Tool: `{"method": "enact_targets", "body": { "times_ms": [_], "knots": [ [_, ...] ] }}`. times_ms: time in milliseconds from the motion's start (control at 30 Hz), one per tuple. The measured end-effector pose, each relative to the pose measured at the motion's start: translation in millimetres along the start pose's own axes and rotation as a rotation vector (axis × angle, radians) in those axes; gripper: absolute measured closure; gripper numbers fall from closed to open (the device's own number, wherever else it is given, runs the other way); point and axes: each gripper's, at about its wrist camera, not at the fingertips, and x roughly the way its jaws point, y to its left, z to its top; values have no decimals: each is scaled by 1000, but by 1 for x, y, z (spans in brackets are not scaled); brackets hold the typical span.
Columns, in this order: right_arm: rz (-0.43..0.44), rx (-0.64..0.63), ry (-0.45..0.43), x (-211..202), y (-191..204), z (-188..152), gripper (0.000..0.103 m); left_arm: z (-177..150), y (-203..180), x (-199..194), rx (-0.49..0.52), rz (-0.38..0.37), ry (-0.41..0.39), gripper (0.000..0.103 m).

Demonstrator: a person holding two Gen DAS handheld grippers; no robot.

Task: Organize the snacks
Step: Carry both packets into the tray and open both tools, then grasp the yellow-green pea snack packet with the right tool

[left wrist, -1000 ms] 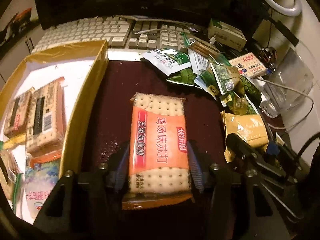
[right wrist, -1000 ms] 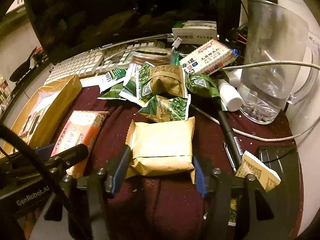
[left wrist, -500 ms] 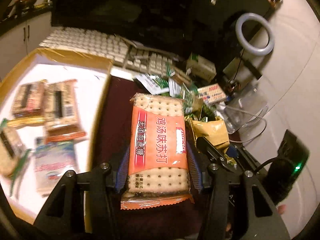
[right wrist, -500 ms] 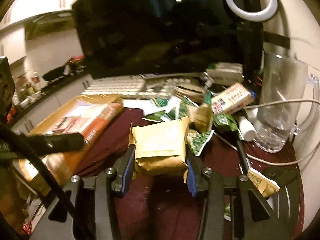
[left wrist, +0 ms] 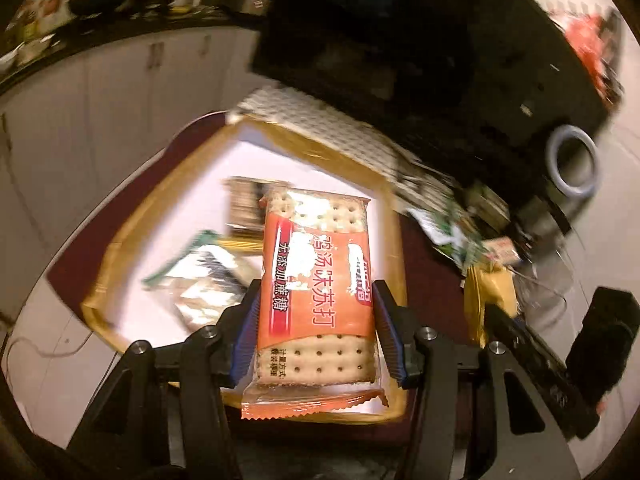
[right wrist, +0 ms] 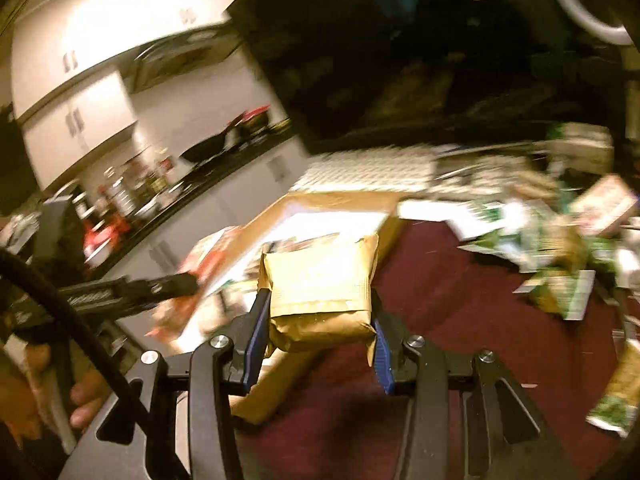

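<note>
My left gripper (left wrist: pixel 316 328) is shut on an orange cracker packet (left wrist: pixel 316 300), held in the air above the gold-rimmed box (left wrist: pixel 120 240), whose white floor holds several snack packs (left wrist: pixel 200 272). My right gripper (right wrist: pixel 318 344) is shut on a tan snack packet (right wrist: pixel 320 292), lifted over the maroon cloth near the box's corner (right wrist: pixel 384 216). In the right wrist view the left gripper (right wrist: pixel 176 284) shows at the left with the orange packet (right wrist: pixel 208 256), blurred. The tan packet (left wrist: pixel 492 292) also shows at the right of the left wrist view.
A pile of green and tan snack packets (right wrist: pixel 552 248) lies on the maroon cloth (right wrist: pixel 460 320) at the right. A white keyboard (right wrist: pixel 372 168) and a dark monitor (left wrist: pixel 420 60) stand behind the box. A person's hand (right wrist: pixel 88 396) shows low left.
Both grippers rose and swung left toward the box with their packets. The right jaws came together on the tan packet and lifted it off the cloth. The left view rolled.
</note>
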Motion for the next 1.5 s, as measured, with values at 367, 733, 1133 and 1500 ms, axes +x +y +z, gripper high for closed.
{"method": "enact_targets", "body": {
  "times_ms": [367,733,1133,1500],
  "knots": [
    [48,-107,202,81,65,-11,58,-5,46,5,-24,141,38,48],
    [-14,-218,227,91,87,-30,57,-9,40,14,28,254,21,48],
    [31,-70,148,62,62,-22,47,-15,12,5,115,356,-89,25],
    [-9,32,94,23,23,-17,46,-28,-29,5,230,378,-121,24]
  ]
}}
